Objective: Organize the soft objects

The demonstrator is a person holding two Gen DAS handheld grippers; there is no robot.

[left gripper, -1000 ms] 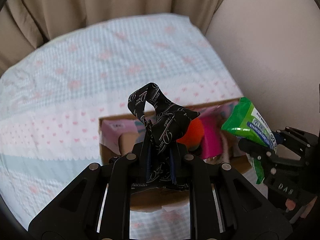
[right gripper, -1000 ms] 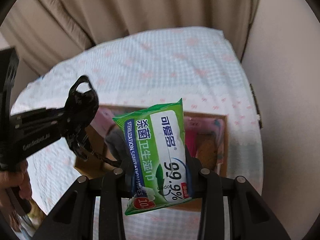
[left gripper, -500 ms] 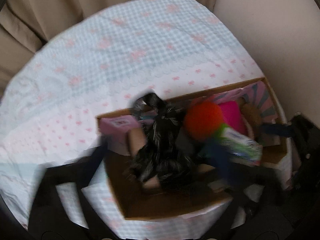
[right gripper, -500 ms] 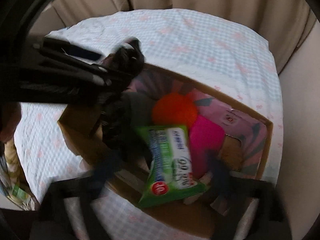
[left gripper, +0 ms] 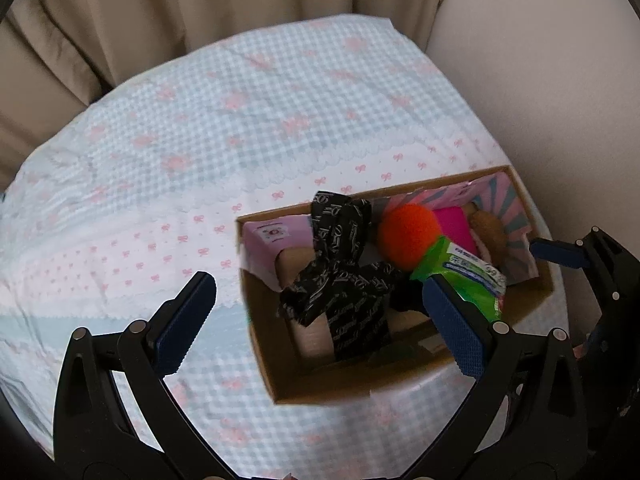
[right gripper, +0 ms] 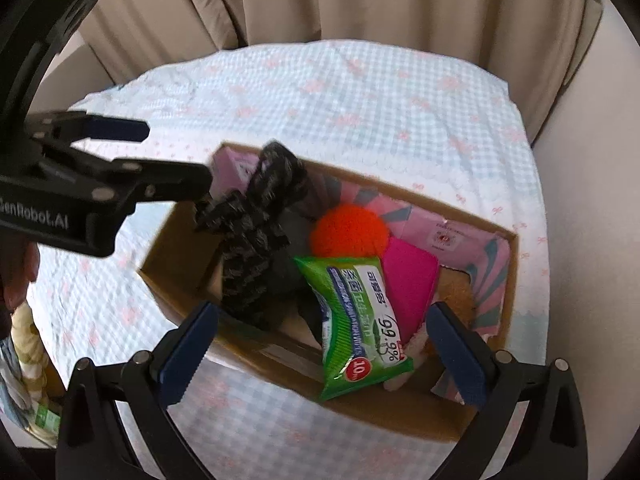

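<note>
A cardboard box (left gripper: 312,386) (right gripper: 176,236) stands on the bed. Inside it lie a black printed ribbon (left gripper: 344,280) (right gripper: 256,248), a green wet-wipes pack (left gripper: 468,276) (right gripper: 356,324), an orange pom-pom ball (left gripper: 408,236) (right gripper: 348,232), a bright pink pad (left gripper: 456,226) (right gripper: 408,284) and a brown soft item (left gripper: 488,236). My left gripper (left gripper: 320,324) hovers open above the box's left half, nothing between its blue pads. My right gripper (right gripper: 320,348) is open above the wipes pack, which rests loose against the box's near wall.
The bed's cover (left gripper: 200,128) (right gripper: 360,92) is pale blue gingham with pink bows. Beige curtains (left gripper: 160,8) hang behind it and a plain wall (left gripper: 560,60) runs close on the right. Pink cartons (left gripper: 272,236) line the box. A hand (right gripper: 16,276) holds the left gripper.
Both grippers went from shut to open. The ribbon dropped from the left one and the wipes pack from the right one into the box, where both now lie.
</note>
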